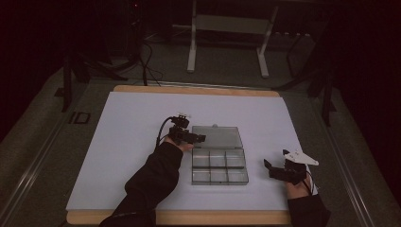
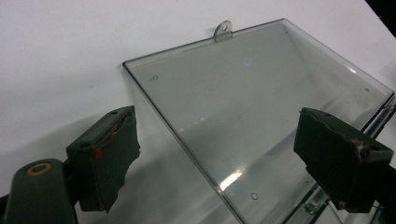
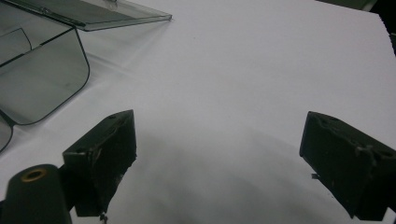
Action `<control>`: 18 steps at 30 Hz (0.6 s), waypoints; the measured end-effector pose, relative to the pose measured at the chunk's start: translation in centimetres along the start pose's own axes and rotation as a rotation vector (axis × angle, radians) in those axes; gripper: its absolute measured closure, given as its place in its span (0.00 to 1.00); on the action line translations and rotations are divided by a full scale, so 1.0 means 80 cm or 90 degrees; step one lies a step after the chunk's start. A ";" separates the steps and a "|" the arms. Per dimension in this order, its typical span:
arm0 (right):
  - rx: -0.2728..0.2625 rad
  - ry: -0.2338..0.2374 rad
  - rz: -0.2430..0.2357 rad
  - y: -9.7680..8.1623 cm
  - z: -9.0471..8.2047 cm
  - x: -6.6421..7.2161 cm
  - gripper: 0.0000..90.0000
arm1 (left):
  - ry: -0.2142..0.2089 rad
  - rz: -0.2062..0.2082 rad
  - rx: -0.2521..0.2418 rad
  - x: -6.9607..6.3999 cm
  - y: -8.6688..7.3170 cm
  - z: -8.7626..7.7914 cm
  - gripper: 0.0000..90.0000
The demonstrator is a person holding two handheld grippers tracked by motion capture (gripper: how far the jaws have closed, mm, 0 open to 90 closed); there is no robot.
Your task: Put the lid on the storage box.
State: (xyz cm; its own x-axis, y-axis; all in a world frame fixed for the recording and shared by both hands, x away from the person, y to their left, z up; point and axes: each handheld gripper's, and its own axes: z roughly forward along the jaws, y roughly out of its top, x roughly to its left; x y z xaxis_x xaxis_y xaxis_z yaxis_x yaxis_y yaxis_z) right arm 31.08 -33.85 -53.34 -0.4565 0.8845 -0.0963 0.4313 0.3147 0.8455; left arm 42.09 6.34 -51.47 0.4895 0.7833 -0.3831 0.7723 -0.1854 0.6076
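Clear plastic compartment box (image 1: 219, 168) near the middle of the white tabletop (image 1: 127, 142), lid (image 2: 243, 121) swung fully open and lying flat on the far side, small hang tab (image 2: 223, 30) at its far edge. Six compartments in two rows of three. Left gripper (image 1: 197, 138) at the lid's left edge, jaws wide apart with the lid's corner between them, pads not pressing on it. Right gripper (image 1: 268, 167) well to the right of the box, low over bare tabletop, jaws wide with nothing between them.
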 end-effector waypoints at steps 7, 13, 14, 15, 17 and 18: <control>0.002 -0.001 -0.001 0.000 0.000 0.000 0.12 | -0.022 -0.021 0.004 0.008 -0.006 0.007 0.24; 0.004 -0.001 -0.001 0.000 0.000 0.000 0.12 | -0.064 -0.034 0.008 0.011 -0.009 0.009 0.31; 0.004 -0.001 -0.003 0.000 0.001 0.000 0.12 | -0.074 -0.041 0.011 0.013 -0.008 0.010 0.32; 0.005 -0.002 -0.003 0.000 0.001 0.001 0.12 | -0.084 -0.047 0.011 0.015 -0.009 0.010 0.34; 0.005 -0.004 -0.004 0.000 0.001 0.001 0.12 | -0.086 -0.047 0.012 0.015 -0.008 0.010 0.35; 0.005 -0.003 -0.004 0.000 0.001 0.001 0.12 | -0.091 -0.048 0.013 0.016 -0.008 0.010 0.36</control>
State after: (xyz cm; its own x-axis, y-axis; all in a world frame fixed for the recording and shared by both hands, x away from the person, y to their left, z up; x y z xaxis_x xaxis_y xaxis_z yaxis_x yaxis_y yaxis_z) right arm 31.12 -33.76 -53.35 -0.4556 0.8842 -0.1034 0.4350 0.3224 0.8407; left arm 42.55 6.98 -52.94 0.4820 0.7029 -0.5231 0.8160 -0.1426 0.5602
